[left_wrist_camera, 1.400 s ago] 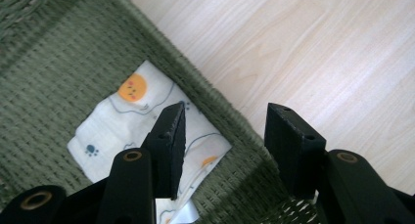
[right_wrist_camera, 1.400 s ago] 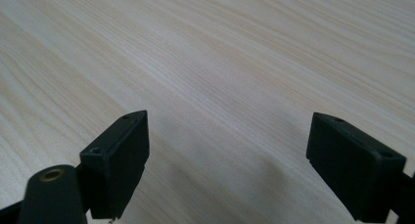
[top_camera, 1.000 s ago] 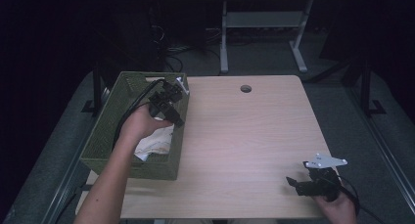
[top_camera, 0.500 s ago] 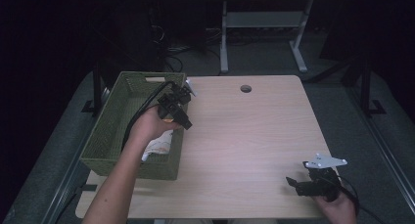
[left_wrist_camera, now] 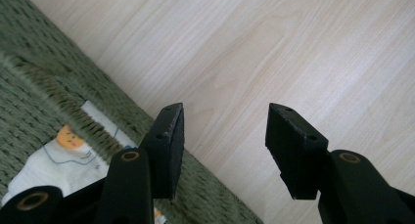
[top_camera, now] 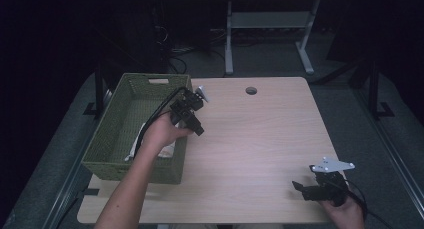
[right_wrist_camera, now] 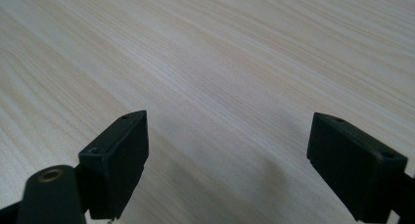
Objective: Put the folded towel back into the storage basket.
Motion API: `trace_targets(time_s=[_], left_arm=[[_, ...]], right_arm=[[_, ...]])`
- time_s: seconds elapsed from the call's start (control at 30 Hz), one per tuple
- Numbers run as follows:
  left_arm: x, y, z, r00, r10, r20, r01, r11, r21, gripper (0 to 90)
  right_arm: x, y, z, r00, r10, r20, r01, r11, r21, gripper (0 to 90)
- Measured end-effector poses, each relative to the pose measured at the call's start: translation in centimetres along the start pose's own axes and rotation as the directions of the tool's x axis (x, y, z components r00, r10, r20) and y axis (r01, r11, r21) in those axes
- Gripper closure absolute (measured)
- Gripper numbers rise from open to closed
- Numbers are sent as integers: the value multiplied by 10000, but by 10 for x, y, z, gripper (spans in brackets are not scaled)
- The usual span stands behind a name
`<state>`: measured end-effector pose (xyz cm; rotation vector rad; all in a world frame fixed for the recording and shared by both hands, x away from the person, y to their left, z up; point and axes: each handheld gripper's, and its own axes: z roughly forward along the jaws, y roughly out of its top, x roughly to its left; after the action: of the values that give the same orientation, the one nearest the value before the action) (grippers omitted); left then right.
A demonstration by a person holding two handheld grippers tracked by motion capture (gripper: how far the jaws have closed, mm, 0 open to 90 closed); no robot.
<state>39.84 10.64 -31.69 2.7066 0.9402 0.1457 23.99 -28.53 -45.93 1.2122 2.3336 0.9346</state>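
A green woven basket [top_camera: 107,134] stands on the left of the light wood table [top_camera: 260,134]. A white cloth [top_camera: 165,150] with a printed figure lies inside it, and the same white cloth [left_wrist_camera: 63,158] shows low in the left gripper view. My left gripper [top_camera: 199,130] hangs open just past the basket's right rim [left_wrist_camera: 58,87], over bare wood, with nothing between its jaws. Near the table's front right corner my right gripper [top_camera: 298,188] stands open and empty, low over the tabletop [right_wrist_camera: 235,67].
A round cable hole [top_camera: 251,90] sits near the table's far edge. Dark floor, a white desk frame [top_camera: 270,26] and cables lie beyond the table.
My left gripper has lifted out of the basket and moved right, over its rim to the wood. The cloth stays in the basket. The right gripper has not moved.
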Motion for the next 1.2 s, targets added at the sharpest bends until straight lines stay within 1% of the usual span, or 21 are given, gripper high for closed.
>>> trace_targets(time_s=[0.17,0.2,0.3,0.43,0.53,0.57,0.67,0.77,0.83,1.2], left_arm=[[-4,2,5,10000,48,54,-48,10000,41,493],[-5,2,6,9999,130,-16,-130,9999,108,493],[-9,4,8,9999,144,-9,-144,9999,31,491],[-12,4,12,10000,42,62,-42,9999,-93,485],[-14,5,14,9999,107,16,-107,9999,-55,480],[-16,5,16,9999,53,88,-52,10000,-81,480],[-18,6,18,9999,44,137,-42,9999,-116,480],[-22,9,21,9998,149,122,-149,9999,-48,477],[-26,11,24,9996,147,247,-146,9999,-74,477],[-36,18,38,9988,239,439,-235,9997,-95,474]], right_arm=[[0,0,0,10000,-35,-4,35,10000,-5,154],[1,0,1,10000,-31,-7,31,10000,-1,153],[1,1,1,10000,-59,-8,59,10000,1,153],[2,1,1,10000,-62,-16,62,10000,17,153],[2,1,1,10000,-63,-20,63,10000,28,153],[2,1,2,10000,-71,-22,71,10000,45,153],[2,1,2,10000,-73,-23,73,10000,33,153],[2,1,2,10000,-67,-22,67,10000,30,153],[3,1,2,10000,-80,-23,80,10000,44,153],[3,1,2,10000,-80,-34,80,10000,29,153]])
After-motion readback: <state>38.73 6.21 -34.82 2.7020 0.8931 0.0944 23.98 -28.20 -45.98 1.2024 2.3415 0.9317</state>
